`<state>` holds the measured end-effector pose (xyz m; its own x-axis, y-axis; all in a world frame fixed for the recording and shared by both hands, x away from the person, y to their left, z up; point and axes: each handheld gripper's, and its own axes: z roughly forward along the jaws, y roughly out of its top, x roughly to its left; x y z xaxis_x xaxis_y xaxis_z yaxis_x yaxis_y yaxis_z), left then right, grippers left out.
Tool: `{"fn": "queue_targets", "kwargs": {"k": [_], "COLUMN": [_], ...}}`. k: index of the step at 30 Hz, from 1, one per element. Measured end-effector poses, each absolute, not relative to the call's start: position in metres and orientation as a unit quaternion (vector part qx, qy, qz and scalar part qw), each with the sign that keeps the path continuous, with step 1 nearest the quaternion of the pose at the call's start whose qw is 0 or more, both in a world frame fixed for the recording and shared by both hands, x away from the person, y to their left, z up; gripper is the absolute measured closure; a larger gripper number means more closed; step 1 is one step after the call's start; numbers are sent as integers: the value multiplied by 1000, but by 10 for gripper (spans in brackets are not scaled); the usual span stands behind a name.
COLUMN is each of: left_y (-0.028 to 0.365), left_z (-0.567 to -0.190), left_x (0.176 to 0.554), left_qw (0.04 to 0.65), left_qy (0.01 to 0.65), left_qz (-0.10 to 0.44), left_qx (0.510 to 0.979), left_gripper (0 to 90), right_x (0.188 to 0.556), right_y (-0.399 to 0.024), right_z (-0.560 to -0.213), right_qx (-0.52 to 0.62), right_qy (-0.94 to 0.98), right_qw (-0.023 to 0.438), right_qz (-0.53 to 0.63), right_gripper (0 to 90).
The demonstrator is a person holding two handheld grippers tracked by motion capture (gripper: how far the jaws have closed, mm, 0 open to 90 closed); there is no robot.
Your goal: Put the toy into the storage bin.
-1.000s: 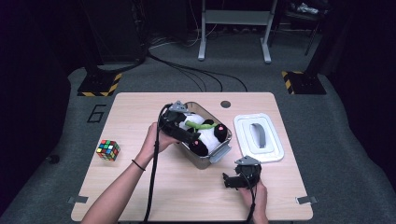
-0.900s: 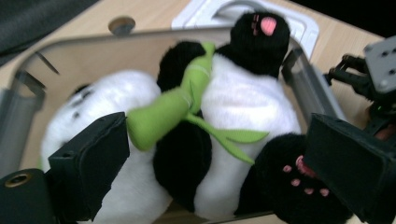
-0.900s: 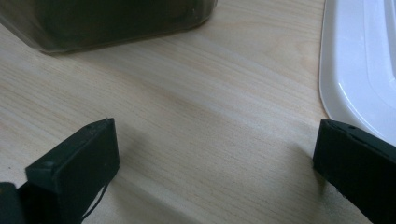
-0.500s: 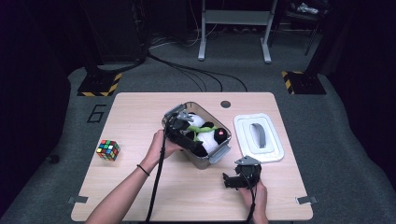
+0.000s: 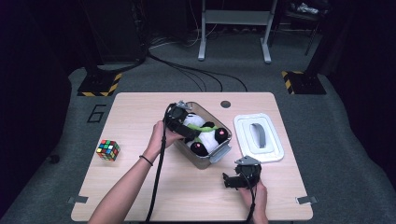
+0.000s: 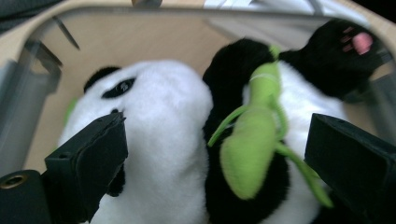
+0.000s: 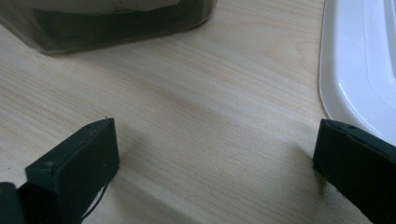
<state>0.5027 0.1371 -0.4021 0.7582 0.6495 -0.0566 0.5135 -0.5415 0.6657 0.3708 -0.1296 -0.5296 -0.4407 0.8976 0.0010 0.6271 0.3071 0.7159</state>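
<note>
A black-and-white panda plush (image 5: 207, 138) with a green leaf (image 6: 252, 144) on its chest lies inside a clear plastic box (image 5: 219, 156) in the middle of the table. My left gripper (image 5: 189, 130) hovers over the box's left end. It is open, and its jaws stand either side of the panda (image 6: 163, 107) without pinching it. My right gripper (image 5: 227, 180) rests low over the table near the front edge. It is open too, with bare wood between its jaws (image 7: 215, 126).
The white lid (image 5: 243, 140) lies flat to the right of the box, and its edge (image 7: 359, 70) is close to my right jaw. A Rubik's cube (image 5: 108, 150) sits at the table's left. The box wall (image 7: 116, 23) is just ahead of the right gripper.
My left gripper has shifted slightly nearer and lower over the box, and the panda has settled deeper inside. The right gripper has stayed put.
</note>
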Motion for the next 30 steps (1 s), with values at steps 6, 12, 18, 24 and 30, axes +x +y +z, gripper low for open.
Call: {"fn": "queue_targets", "kwargs": {"k": [6,12,18,24,30], "left_y": [138,142,141,144,144], "left_z": [-400,-383,-383,-386,-385], "left_x": [499,485,477,475,471], "left_qw": [357,379,379,389,390], "left_qy": [332,316,311,312,311], "left_qz": [111,116,99,95,96], "left_qx": [866,862,866,861,861], "left_gripper": [47,31,13,5,2], "right_x": [371,371,371,371,371], "right_y": [-130,-130,-130,-129,-129], "right_z": [-530,-530,-530,-530,-530], "right_qx": [487,488,488,491,492], "right_qy": [782,782,782,780,779], "right_qw": [205,205,205,205,205], "right_qz": [330,330,330,330,330], "right_gripper": [0,0,0,0,0]}}
